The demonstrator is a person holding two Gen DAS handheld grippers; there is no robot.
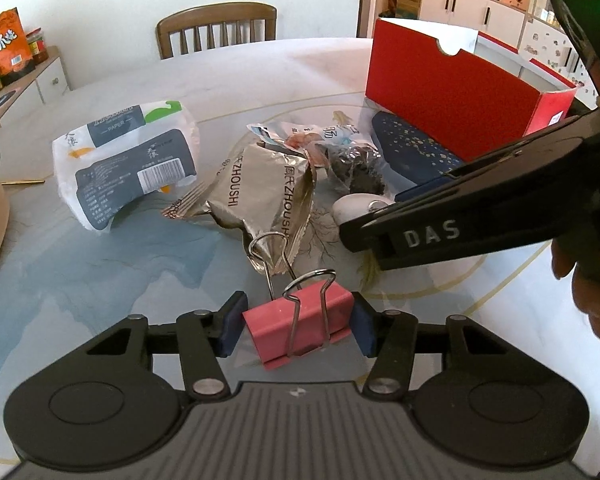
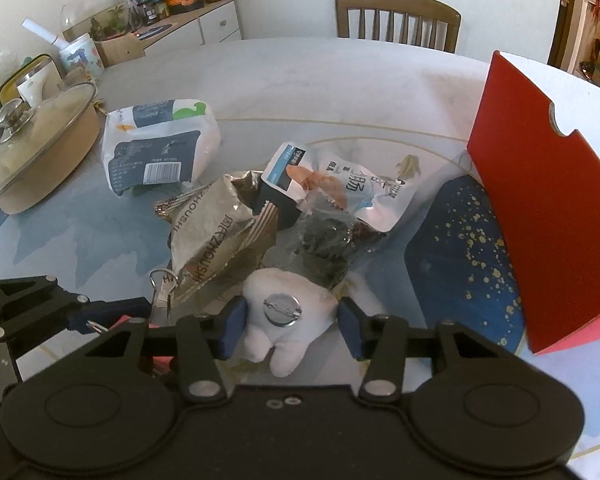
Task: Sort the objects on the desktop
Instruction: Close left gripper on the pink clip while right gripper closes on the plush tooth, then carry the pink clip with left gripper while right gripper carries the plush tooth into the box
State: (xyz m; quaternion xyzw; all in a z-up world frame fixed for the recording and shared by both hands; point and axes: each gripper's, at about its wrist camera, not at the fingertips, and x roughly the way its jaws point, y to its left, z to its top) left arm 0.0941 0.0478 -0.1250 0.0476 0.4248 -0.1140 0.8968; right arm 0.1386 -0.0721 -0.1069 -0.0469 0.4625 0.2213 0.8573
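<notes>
My left gripper (image 1: pixel 298 326) is shut on a pink binder clip (image 1: pixel 300 322), its blue pads touching both ends; the clip's wire handles stick up. My right gripper (image 2: pixel 290 328) is open around a white plush tooth-shaped toy (image 2: pixel 288 320) with a metal pin on it; the pads stand a little apart from it. The right gripper also shows in the left wrist view (image 1: pixel 480 216). Behind lie a silver ZHOUSHI snack bag (image 1: pixel 260 200), a white-blue snack packet (image 2: pixel 340 184) and a dark clear bag (image 2: pixel 328 240).
A red open box (image 2: pixel 540 208) stands at the right beside a dark blue gold-speckled case (image 2: pixel 468 264). A tissue pack (image 2: pixel 160 148) lies left of centre. A lidded pot (image 2: pixel 32 148) sits at far left. A chair (image 2: pixel 400 20) stands behind the table.
</notes>
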